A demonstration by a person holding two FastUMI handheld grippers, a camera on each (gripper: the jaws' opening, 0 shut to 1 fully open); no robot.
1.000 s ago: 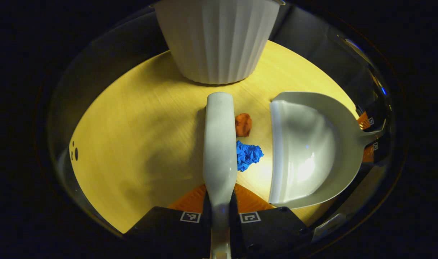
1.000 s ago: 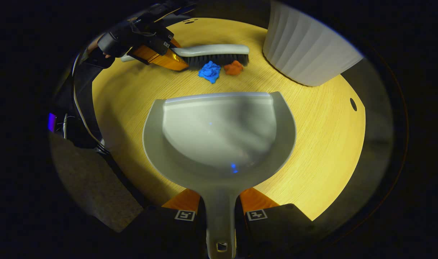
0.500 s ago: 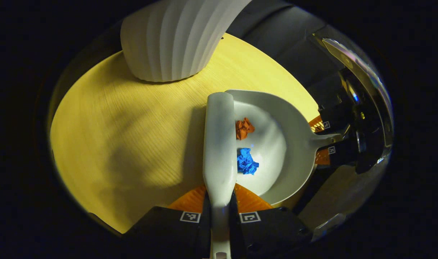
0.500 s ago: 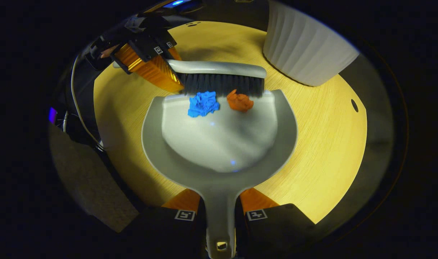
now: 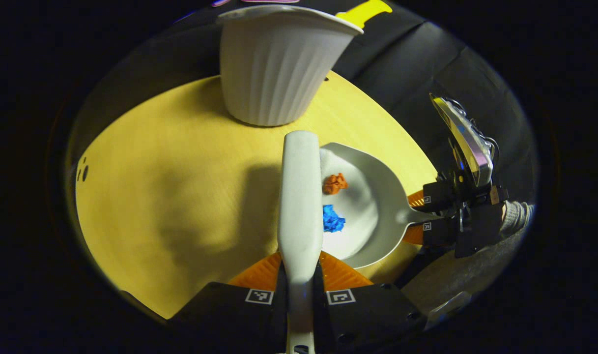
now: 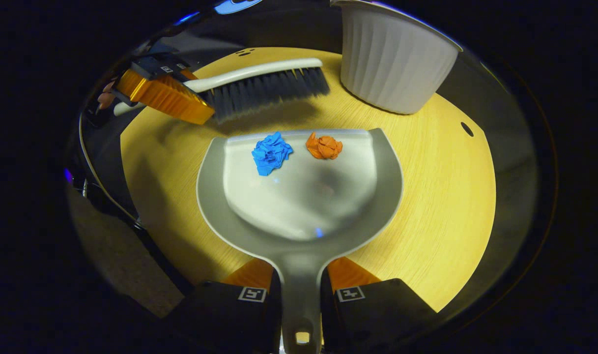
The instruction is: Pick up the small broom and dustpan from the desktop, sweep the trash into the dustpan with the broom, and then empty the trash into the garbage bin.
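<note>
Holding the dustpan flat on the desk, my right tool is closed tight on its handle so the blue scrap and orange scrap stay in. My left tool grips the broom, lifted, I think, just off the desk. The right gripper view shows the bristles; the left gripper view hides them. The bin waits at one o'clock.
</note>
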